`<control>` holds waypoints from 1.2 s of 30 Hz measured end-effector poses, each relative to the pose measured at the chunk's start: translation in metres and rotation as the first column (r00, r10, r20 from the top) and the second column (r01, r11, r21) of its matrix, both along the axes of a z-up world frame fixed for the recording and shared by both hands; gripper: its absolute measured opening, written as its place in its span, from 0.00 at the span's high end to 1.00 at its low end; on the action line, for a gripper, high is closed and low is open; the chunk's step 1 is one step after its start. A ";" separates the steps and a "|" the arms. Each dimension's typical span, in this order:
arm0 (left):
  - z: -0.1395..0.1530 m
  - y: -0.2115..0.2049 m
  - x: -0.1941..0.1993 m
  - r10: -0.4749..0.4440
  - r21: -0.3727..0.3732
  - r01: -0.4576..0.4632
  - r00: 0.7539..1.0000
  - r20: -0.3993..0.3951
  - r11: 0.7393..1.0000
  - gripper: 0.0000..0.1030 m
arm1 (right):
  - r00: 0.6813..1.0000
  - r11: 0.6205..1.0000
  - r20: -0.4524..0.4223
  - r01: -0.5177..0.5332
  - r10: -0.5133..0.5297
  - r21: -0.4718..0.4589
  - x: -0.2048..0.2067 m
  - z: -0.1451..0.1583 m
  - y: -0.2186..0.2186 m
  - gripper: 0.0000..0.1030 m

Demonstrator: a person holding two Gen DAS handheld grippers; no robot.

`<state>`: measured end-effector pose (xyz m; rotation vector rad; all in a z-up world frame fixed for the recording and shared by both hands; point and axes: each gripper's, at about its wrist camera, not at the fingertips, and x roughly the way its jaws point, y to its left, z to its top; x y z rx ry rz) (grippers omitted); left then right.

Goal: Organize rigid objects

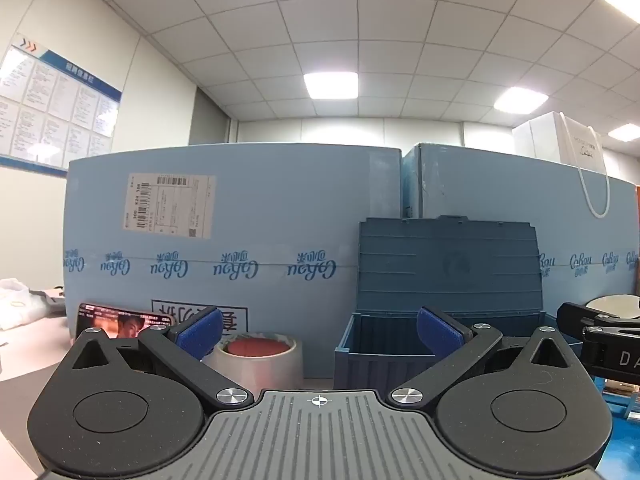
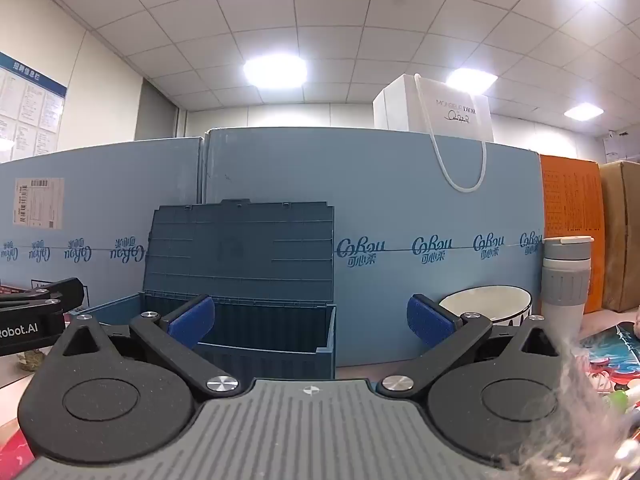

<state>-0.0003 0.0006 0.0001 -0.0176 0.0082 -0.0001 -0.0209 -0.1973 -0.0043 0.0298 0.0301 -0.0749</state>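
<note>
While both tools hung level over the table (image 1: 24, 364) with nothing between their pads, we judged that no sorting had begun. Our left gripper (image 1: 318, 332) stood spread wide and empty, facing the gap between a roll of clear tape (image 1: 256, 360) and the blue storage box (image 1: 384, 352); our right gripper (image 2: 310, 320) was likewise wide and empty, aimed at the box's right wall.

We supposed the box sat with its ribbed lid (image 2: 240, 244) thrown back against the tall pale-blue cartons (image 2: 400, 200) so that the mouth stayed clear for things dropped in from above. From what showed of the inside, it held nothing, though the floor of it was hidden from us.

The likely pieces for sorting were ranged on either side, within reach of one hand each. On the left, the tape roll lay flat near the box, translucent, with a red core; behind it a glossy printed card (image 1: 120, 322) leaned upright against the carton. On the right, a white bowl (image 2: 486, 304) with a dark rim rested near the carton's foot, and beside it a grey-and-white lidded tumbler (image 2: 566, 280) stood upright. All looked hard and smooth.
</note>
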 end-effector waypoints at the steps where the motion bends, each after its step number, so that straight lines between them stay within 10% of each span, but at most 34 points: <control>1: 0.000 0.001 -0.001 -0.001 0.001 0.001 1.000 0.003 1.000 0.00 | 1.000 1.000 0.001 0.000 0.000 0.003 0.000 0.000 0.000 0.00; 36: 0.001 0.011 -0.005 -0.069 -0.047 0.070 0.997 0.021 0.996 0.00 | 0.997 0.997 -0.003 -0.079 0.079 0.019 -0.018 0.000 0.001 0.00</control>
